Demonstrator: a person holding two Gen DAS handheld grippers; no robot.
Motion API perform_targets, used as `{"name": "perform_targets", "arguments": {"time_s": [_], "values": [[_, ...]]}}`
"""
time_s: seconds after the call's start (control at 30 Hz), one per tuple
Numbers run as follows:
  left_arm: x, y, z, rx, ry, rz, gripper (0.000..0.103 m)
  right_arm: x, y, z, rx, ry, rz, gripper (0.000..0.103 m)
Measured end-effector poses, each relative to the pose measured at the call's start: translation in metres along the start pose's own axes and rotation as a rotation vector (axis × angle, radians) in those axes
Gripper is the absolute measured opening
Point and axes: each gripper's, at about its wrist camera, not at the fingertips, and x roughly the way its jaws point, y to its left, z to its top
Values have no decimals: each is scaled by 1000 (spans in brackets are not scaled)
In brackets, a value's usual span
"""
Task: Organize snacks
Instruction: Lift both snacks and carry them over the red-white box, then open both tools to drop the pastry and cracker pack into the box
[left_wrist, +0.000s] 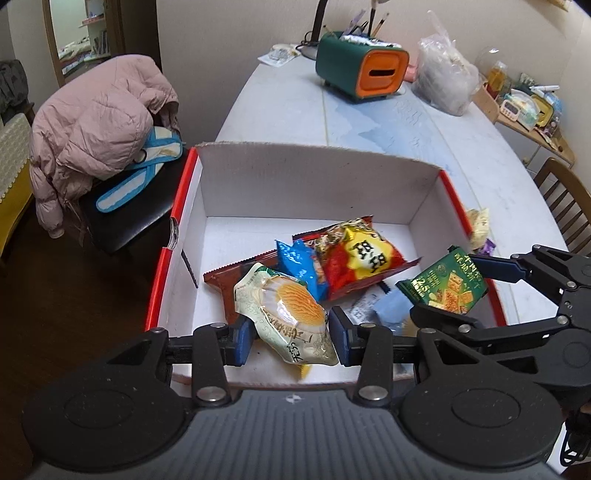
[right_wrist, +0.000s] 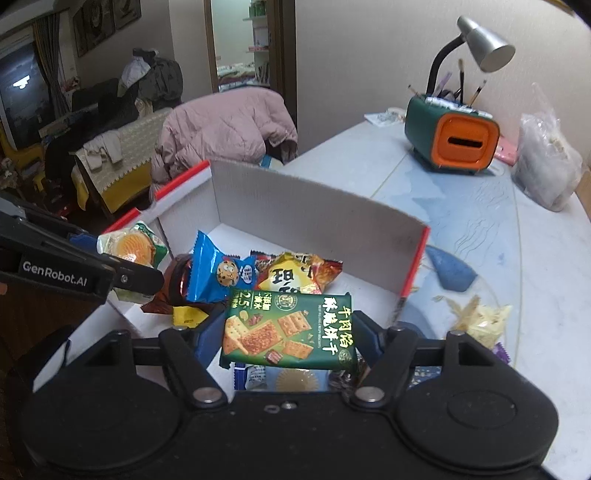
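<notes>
Left gripper (left_wrist: 291, 334): pinching a pale crinkly wafer packet (left_wrist: 286, 317).
Right gripper (right_wrist: 284, 339): clamping a flat green cracker packet (right_wrist: 290, 332).
Advice: release both low inside the white cardboard box (left_wrist: 314, 177), beside the snacks already there.

**Snacks over the box**

You have a pale cake packet (left_wrist: 291, 317) pinched by its sides above the near end of the white, red-edged box (left_wrist: 295, 173). Your green cracker pack (right_wrist: 291, 332) hangs flat over the box's right side. Inside lie a blue cookie pack (right_wrist: 218, 273), a red-yellow bag (left_wrist: 362, 258) and a brown wrapper (left_wrist: 221, 277), overlapping.
</notes>
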Motion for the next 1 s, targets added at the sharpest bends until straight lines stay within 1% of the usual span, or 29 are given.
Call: {"name": "perform_targets", "arguments": {"time_s": [0.17,0.43,0.67,0.77,1.0], "values": [[16,2,2,20,23,-14,42,19,9,1,-27,37,-7,72],[37,5,-1,34,67,-2,42,36,19,-4,-68,77,-1,74],[46,12,-6,34,96,-4,42,39,16,-4,-43,79,1,78],[47,12,-6,33,96,-1,42,39,16,-4,-40,79,-1,78],[43,10,-7,26,86,9,42,36,15,-5,-34,74,-3,84]]}}
